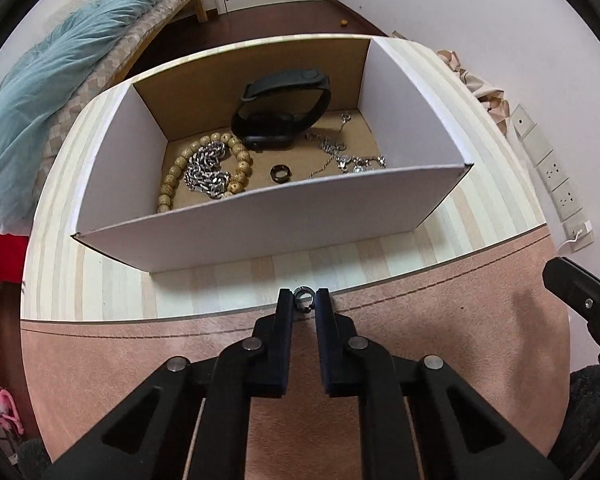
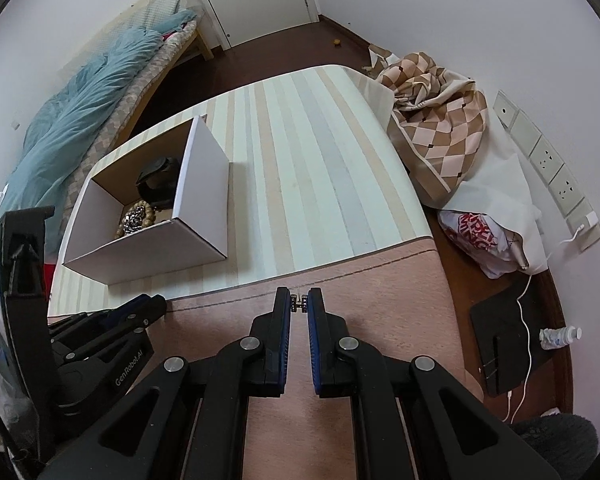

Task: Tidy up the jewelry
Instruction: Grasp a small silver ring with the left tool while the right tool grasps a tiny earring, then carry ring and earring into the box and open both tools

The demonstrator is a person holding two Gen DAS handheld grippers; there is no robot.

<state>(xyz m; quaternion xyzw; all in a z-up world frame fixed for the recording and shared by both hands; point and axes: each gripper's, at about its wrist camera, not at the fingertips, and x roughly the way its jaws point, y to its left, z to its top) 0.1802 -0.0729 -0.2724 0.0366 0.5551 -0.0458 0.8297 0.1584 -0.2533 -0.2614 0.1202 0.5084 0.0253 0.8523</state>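
The left claw pinches a small dark metal ring between its black fingertips, the hoop standing on edge and facing the camera, above the seam where the pink suede-like mat meets the pale striped desk. The right claw is closed on a tiny stud-like piece, apparently an earring, with beaded ends; its long axis runs crosswise from pad to pad, and it hangs over the mat's stitched far edge.

Just beyond the left claw sits an open white cardboard box with a brown inside. On its floor lie a loop of round tan wooden beads encircling a heap of chunky silver chain, a black band-shaped smartwatch standing on its side, a dark ring lying flat, and a tangle of thin silver necklaces towards the right wall.
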